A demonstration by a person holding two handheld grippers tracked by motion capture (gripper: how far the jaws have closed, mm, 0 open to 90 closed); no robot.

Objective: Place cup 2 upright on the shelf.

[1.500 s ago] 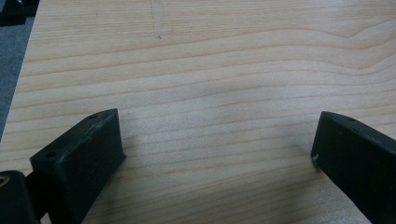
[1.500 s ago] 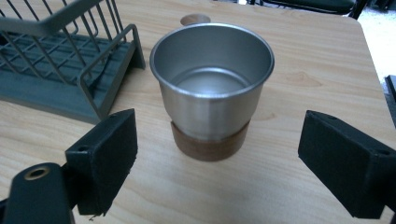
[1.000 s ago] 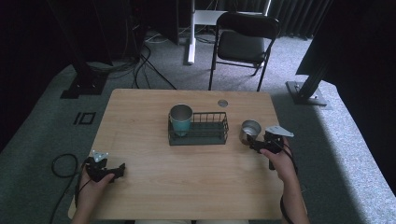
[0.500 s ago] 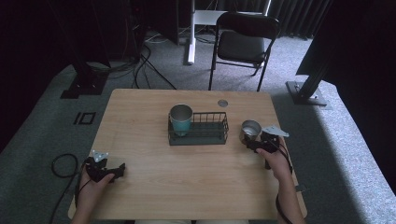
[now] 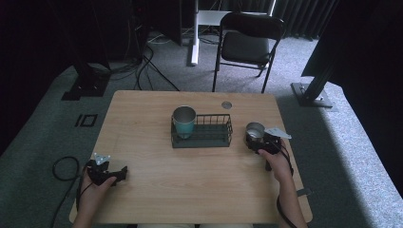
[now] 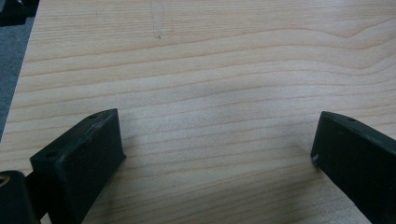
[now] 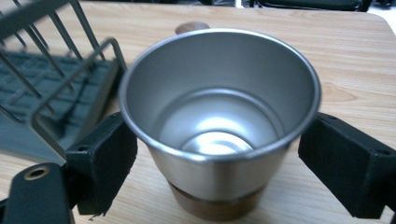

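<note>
The right hand (image 5: 274, 159) reached forward from the near table (image 5: 142, 109) edge, its forearm angled inward, holding the right gripper (image 5: 259, 140) just right of the rack (image 5: 202, 137). Its jaws stood wide, one on each side of a steel cup (image 7: 219, 116) that sat upright on the table beside the rack's right end; contact could not be confirmed. A second cup (image 5: 184, 121) stood upright in the rack's left end. The left hand (image 5: 95, 183) rested well left of the rack near the table's near-left corner, holding the left gripper (image 6: 212, 154) with jaws wide over bare wood. Open tabletop lay between the rack and the near edge.
</note>
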